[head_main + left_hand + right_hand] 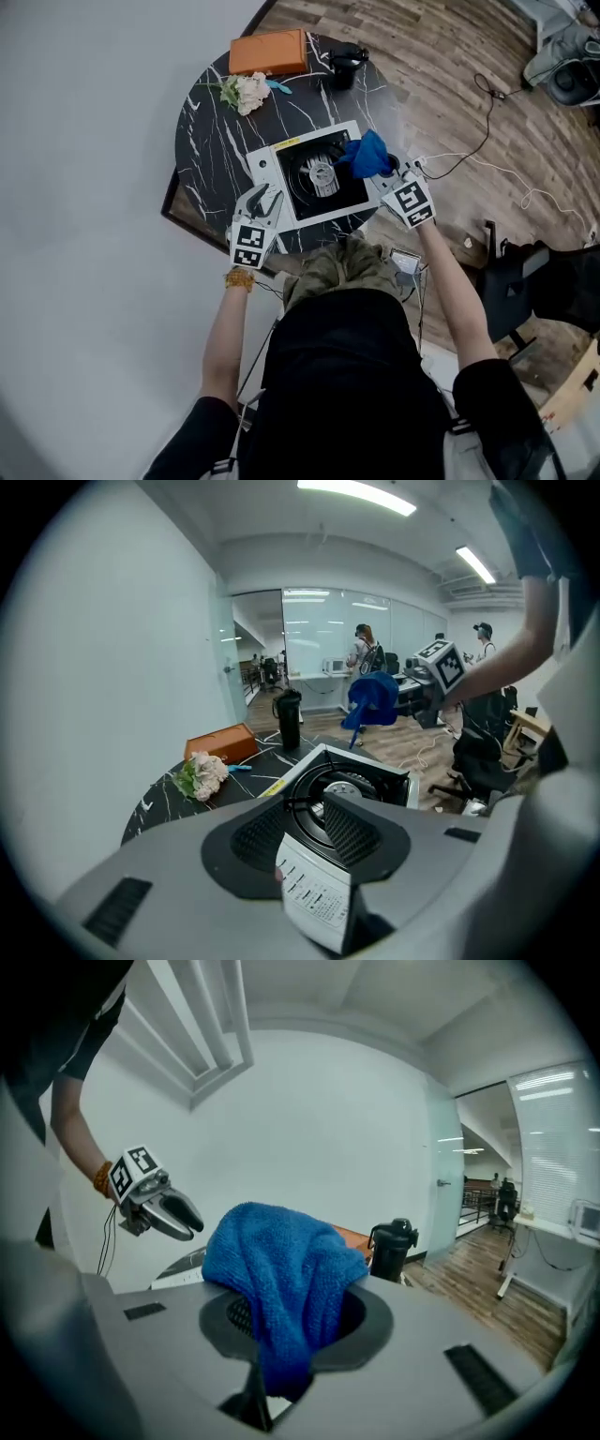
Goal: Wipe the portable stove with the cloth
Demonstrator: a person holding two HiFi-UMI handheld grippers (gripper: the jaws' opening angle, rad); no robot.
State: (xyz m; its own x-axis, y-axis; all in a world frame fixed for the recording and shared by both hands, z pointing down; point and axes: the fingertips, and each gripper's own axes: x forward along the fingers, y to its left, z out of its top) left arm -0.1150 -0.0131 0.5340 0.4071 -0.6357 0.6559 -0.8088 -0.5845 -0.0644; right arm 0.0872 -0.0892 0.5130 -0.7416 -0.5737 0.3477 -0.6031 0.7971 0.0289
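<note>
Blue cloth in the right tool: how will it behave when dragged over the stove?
Likely floppy: the cloth droops in folds over the right tool. Probably light, hanging from one pinch. Its looped pile may catch on the stove.

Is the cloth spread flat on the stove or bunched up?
Bunched. The blue cloth hangs crumpled, clamped in the right gripper, over the right edge of the portable stove; whether they touch, cannot tell.

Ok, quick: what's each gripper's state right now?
Left gripper: open, empty.
Right gripper: closed on the cloth.
</note>
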